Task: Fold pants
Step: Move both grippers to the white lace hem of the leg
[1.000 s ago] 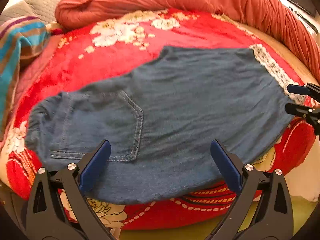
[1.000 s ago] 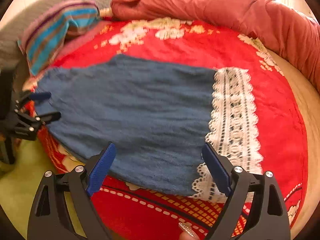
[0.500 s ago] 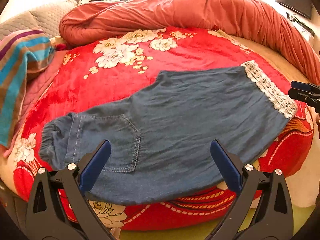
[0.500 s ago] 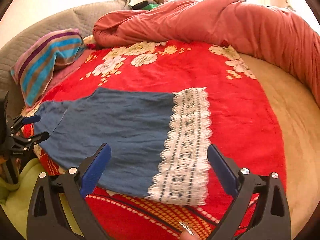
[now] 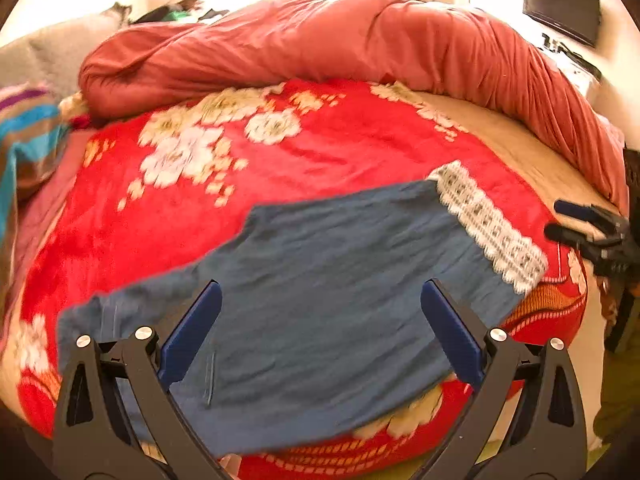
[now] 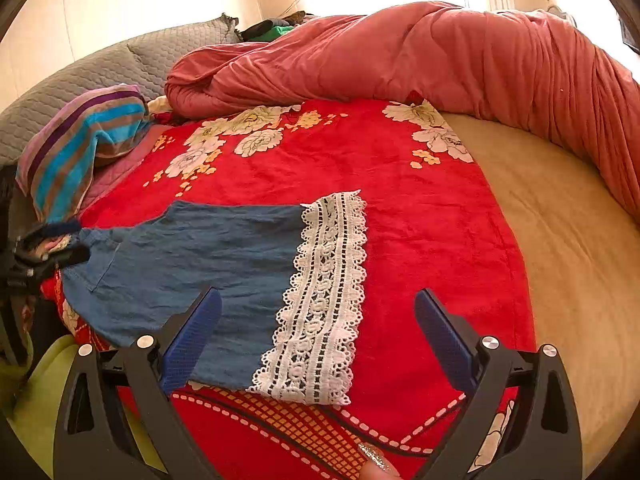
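Looking down both wrist cameras, I see the blue pants (image 5: 320, 300) lying flat on the red floral blanket (image 6: 420, 208) near the front edge of the bed, their white lace hem (image 6: 324, 300) toward my right side. My left gripper (image 5: 320, 344) hovers over the waist end with its jaws spread wide and nothing between them — the right gripper (image 6: 316, 344) likewise gapes, released, above the lace hem. A rolled pink duvet (image 6: 440, 60) curls along the far side of the bed, and a striped cloth (image 6: 80, 148) sits by the grey pillow (image 6: 120, 64).
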